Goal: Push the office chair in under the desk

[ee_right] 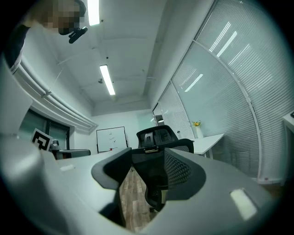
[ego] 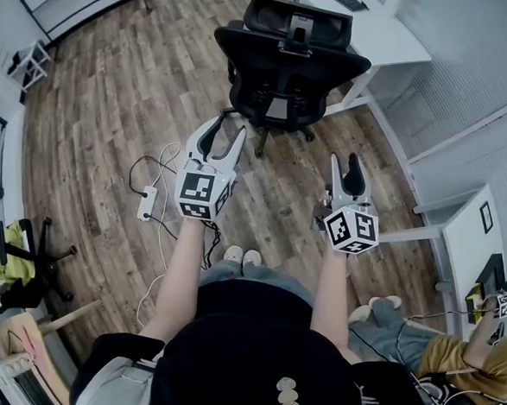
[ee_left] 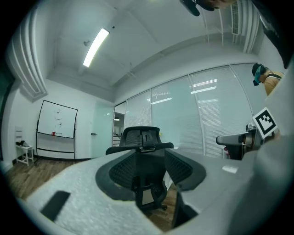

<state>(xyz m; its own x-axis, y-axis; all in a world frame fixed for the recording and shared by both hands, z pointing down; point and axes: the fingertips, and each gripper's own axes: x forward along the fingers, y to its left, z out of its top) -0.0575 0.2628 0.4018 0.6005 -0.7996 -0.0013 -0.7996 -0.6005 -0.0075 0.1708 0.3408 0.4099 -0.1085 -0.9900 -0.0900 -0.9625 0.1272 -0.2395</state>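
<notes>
Office chair [ego: 291, 60] at counter [ego: 389, 36] edge; bare floor [ego: 117, 103] separates it from left gripper [ego: 223, 139] and right gripper [ego: 343, 163], jaws apart, empty.

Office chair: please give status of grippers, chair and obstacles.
Left gripper and right gripper open, empty, short of office chair. Chair out from white desk, backrest toward grippers. Power strip with cables on floor, left of path.

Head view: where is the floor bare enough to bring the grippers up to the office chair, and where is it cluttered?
Bare wood floor lies between the left gripper, the right gripper and the office chair; more opens left of the chair. Crowded: a power strip with cables beside the left gripper, and the desk right of the chair.
</notes>
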